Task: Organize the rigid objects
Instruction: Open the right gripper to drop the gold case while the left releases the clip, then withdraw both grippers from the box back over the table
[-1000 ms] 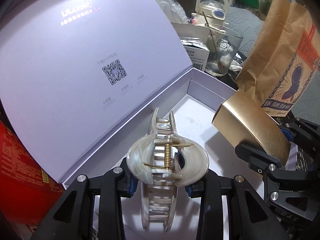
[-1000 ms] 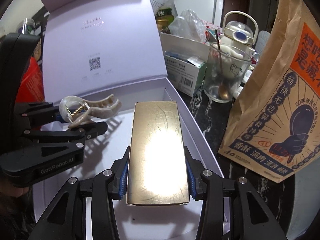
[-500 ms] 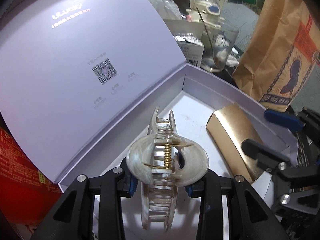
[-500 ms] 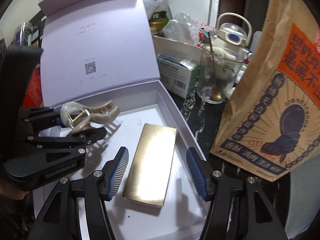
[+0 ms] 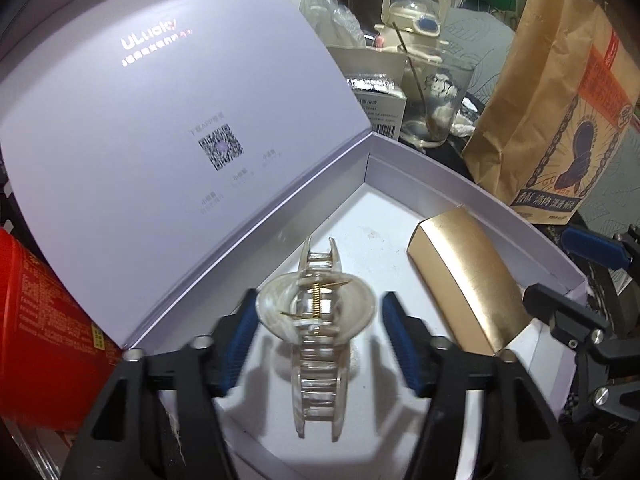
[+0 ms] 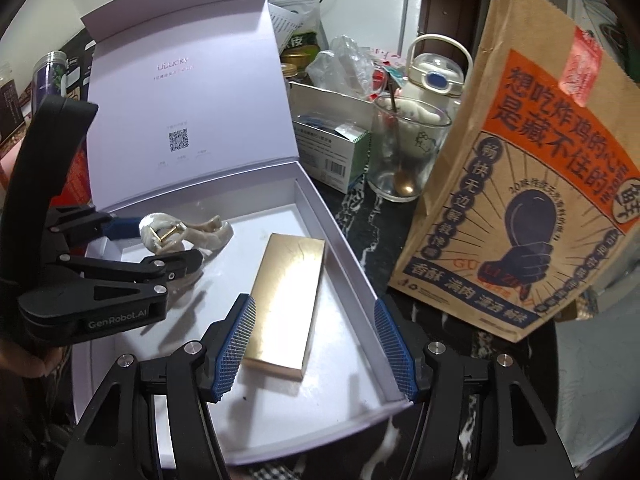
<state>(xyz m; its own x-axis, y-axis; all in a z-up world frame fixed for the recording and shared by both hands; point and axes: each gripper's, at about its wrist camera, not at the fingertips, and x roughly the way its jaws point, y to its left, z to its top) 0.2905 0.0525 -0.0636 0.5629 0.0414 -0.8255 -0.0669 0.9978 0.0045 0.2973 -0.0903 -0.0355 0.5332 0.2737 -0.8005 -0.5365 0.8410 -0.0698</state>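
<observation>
A pearly hair claw clip (image 5: pixel 316 320) with a gold spring lies on the floor of the open white gift box (image 5: pixel 460 172). My left gripper (image 5: pixel 318 336) straddles it. Its jaws are opening, and the blue pads (image 5: pixel 240 332) stand clear of the clip on both sides. To the clip's right a flat gold box (image 6: pixel 288 296) lies lengthwise in the same white box (image 6: pixel 332 236). My right gripper (image 6: pixel 314 320) hovers open above the gold box's near end, touching nothing. In the right wrist view the left gripper (image 6: pixel 160 246) and the clip (image 6: pixel 184 236) show at the left.
The box lid (image 5: pixel 160 120) stands upright at the back left. A brown paper bag (image 6: pixel 520 200) stands close to the right of the box. Behind are a glass with a spoon (image 6: pixel 404 156), a small carton (image 6: pixel 332 148) and a cream bottle (image 6: pixel 436 76). A red box (image 5: pixel 40 340) sits left.
My left jaws have spread off the clip, which now rests lower on the box floor. My right gripper let go of the gold box and drew back and up.
</observation>
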